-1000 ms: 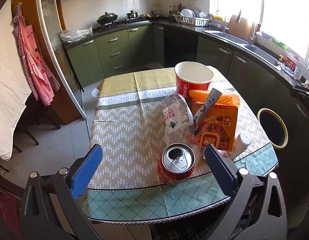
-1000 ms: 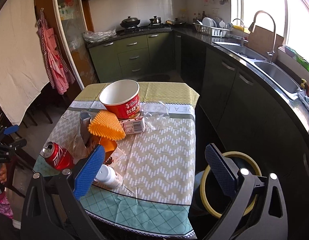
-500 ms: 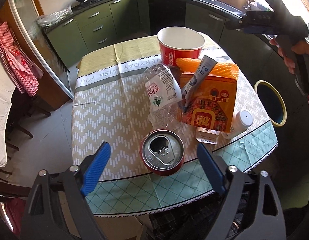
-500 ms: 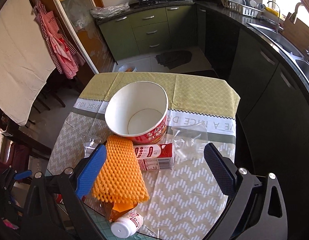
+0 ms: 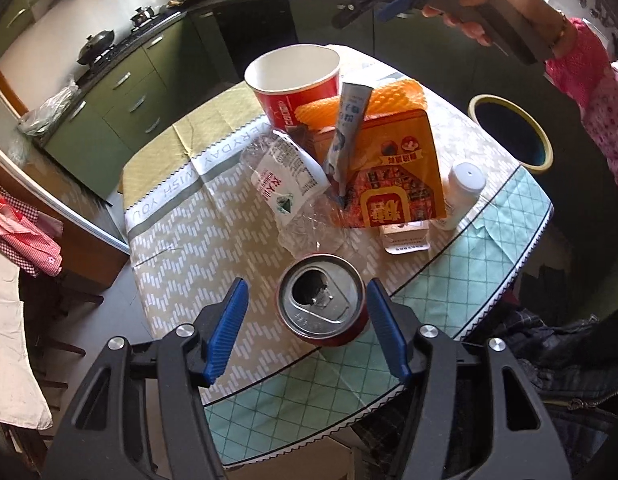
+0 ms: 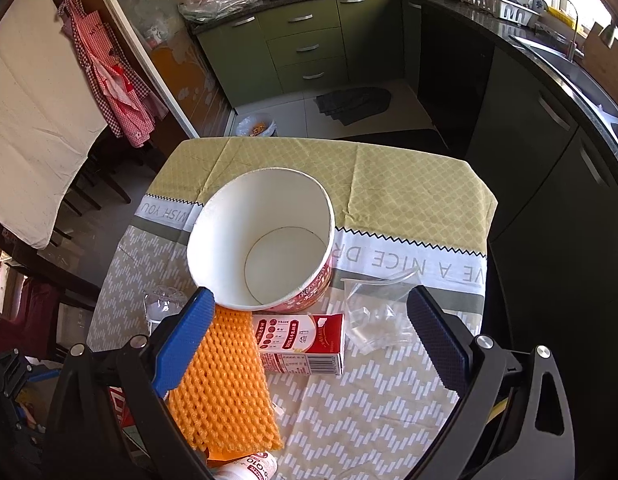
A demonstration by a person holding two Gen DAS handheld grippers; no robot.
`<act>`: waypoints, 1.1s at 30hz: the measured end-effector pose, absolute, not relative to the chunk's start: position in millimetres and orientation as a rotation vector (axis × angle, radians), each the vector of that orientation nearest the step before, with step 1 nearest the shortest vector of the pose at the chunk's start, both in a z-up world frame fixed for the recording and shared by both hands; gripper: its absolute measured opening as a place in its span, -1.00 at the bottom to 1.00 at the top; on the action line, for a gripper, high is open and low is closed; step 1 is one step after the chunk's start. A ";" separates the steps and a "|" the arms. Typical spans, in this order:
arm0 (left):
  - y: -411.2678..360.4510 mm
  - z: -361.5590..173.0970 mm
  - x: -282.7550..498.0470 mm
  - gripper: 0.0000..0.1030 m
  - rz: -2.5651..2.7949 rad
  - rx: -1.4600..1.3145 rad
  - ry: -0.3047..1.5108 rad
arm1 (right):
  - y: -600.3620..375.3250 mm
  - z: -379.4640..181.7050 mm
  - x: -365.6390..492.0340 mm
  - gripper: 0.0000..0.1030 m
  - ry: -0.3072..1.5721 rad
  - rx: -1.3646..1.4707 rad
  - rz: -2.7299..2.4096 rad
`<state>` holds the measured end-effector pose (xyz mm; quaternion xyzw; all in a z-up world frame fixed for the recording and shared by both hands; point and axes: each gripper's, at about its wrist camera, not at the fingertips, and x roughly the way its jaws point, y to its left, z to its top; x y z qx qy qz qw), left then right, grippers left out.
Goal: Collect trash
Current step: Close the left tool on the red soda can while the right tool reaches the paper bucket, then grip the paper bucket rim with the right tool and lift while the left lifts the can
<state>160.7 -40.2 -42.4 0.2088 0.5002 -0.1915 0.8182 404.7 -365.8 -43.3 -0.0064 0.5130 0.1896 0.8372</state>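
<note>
A round bin (image 5: 509, 130) with a yellow rim stands just beside the table (image 5: 181, 240), its inside dark. On the table, the red paper bucket (image 6: 265, 240) stands upright, white inside and empty. The orange snack pouch (image 5: 393, 176) leans upright with a grey sachet (image 5: 347, 136) in front of it. The red soda can (image 5: 323, 300), opened, stands near the table edge between the left gripper (image 5: 307, 330) pads; its jaws are closing, a gap showing on the left. The right gripper (image 6: 309, 336) hangs wide open over a milk carton (image 6: 299, 344), holding nothing.
</note>
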 end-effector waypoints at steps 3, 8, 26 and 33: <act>-42.2 -47.7 159.2 -0.11 -0.461 0.446 1.086 | -361.3 -42.2 408.0 0.87 1.087 -0.025 0.401; -44.7 -55.4 164.9 -0.45 -0.472 0.470 1.095 | -350.9 -45.5 412.4 0.87 1.095 -0.039 0.413; -30.9 -47.0 169.6 -0.97 -0.486 0.425 1.045 | -345.4 -63.1 435.6 0.87 1.162 -0.058 0.357; -31.4 -32.9 166.1 -0.97 -0.466 0.441 1.019 | -338.9 -90.9 464.6 0.20 1.263 -0.069 0.276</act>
